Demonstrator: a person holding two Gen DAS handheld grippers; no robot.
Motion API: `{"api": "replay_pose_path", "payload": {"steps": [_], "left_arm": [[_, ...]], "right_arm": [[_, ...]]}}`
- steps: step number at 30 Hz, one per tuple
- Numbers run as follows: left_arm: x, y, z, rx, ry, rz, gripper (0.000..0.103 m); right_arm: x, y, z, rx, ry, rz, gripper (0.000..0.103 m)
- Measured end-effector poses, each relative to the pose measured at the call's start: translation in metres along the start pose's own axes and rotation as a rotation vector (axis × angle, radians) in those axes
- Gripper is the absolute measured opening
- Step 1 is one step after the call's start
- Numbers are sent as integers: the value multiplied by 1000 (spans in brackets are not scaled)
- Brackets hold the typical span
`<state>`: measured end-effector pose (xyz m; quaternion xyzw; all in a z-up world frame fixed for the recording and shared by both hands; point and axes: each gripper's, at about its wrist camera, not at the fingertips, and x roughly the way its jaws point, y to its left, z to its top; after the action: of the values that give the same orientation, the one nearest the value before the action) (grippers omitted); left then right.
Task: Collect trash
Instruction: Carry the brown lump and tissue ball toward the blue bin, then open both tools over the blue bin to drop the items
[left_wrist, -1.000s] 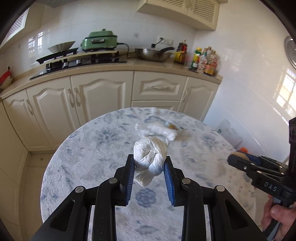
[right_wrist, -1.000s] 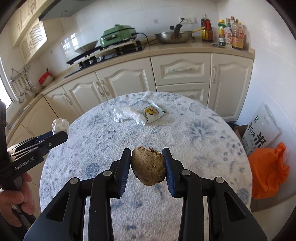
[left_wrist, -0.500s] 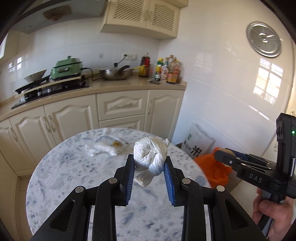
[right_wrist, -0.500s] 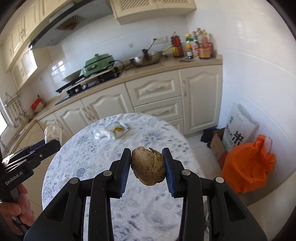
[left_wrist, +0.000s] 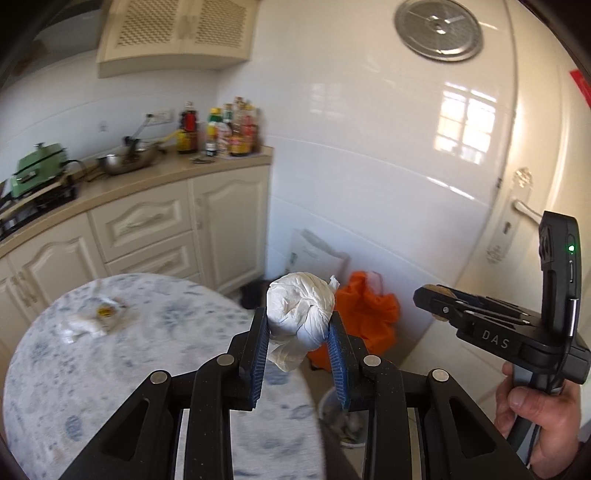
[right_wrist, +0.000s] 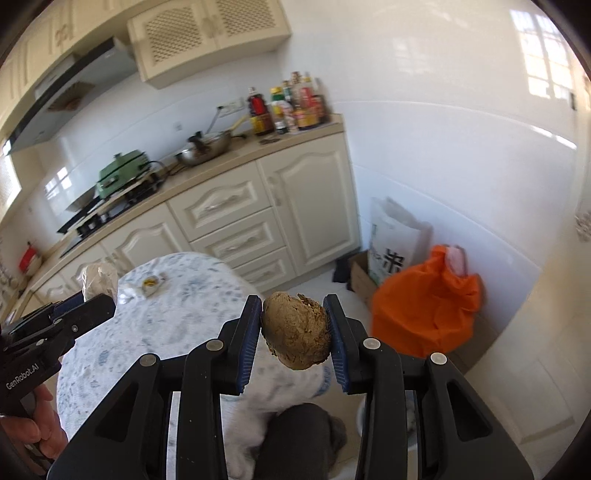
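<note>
Cream kitchen cabinets (right_wrist: 295, 206) run along the back wall, their counter carrying a green cooker (right_wrist: 123, 173), a wok (right_wrist: 205, 147) and a cluster of bottles (right_wrist: 288, 107). Round table (left_wrist: 155, 354) with a blue-patterned cloth sits in front; near its far edge lie a crumpled clear wrapper (left_wrist: 79, 328) and a small snack packet (left_wrist: 107, 312). Left hand-held gripper (left_wrist: 298, 332) is clamped on a white paper wad (left_wrist: 300, 310), above the table's right edge. Right hand-held gripper (right_wrist: 293, 326) is clamped on a brown lump (right_wrist: 295, 330). On the floor by the wall stand an orange bag (right_wrist: 424, 310) and a white sack (right_wrist: 393, 243). White bin (left_wrist: 343, 417) shows below the table's edge, partly hidden by the fingers.
</note>
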<state>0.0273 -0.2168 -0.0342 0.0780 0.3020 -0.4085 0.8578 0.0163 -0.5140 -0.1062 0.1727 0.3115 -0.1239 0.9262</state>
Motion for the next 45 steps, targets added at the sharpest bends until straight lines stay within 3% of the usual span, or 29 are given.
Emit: {"api": "replay_pose_path", "payload": {"steps": [12, 17, 26, 27, 30, 32, 36, 38, 45], "left_arm": [[141, -91, 9, 107, 215, -182, 27], [202, -121, 6, 138, 317, -212, 27], [274, -150, 16, 161, 416, -248, 29], [280, -149, 16, 162, 425, -254, 31], [305, -144, 15, 164, 464, -256, 58], [310, -145, 14, 170, 458, -230, 78], [305, -145, 10, 182, 431, -179, 92], [299, -144, 9, 183, 404, -145, 99], [256, -132, 12, 142, 338, -89, 102]], "right_arm": [[4, -117, -34, 168, 91, -174, 35], [24, -151, -54, 240, 165, -196, 35], [60, -181, -67, 300, 237, -195, 35], [63, -184, -68, 306, 240, -194, 36], [73, -192, -70, 321, 253, -201, 38], [79, -197, -72, 333, 278, -203, 52], [80, -201, -77, 353, 282, -221, 76], [78, -203, -79, 364, 279, -251, 99], [72, -199, -80, 373, 279, -277, 103]]}}
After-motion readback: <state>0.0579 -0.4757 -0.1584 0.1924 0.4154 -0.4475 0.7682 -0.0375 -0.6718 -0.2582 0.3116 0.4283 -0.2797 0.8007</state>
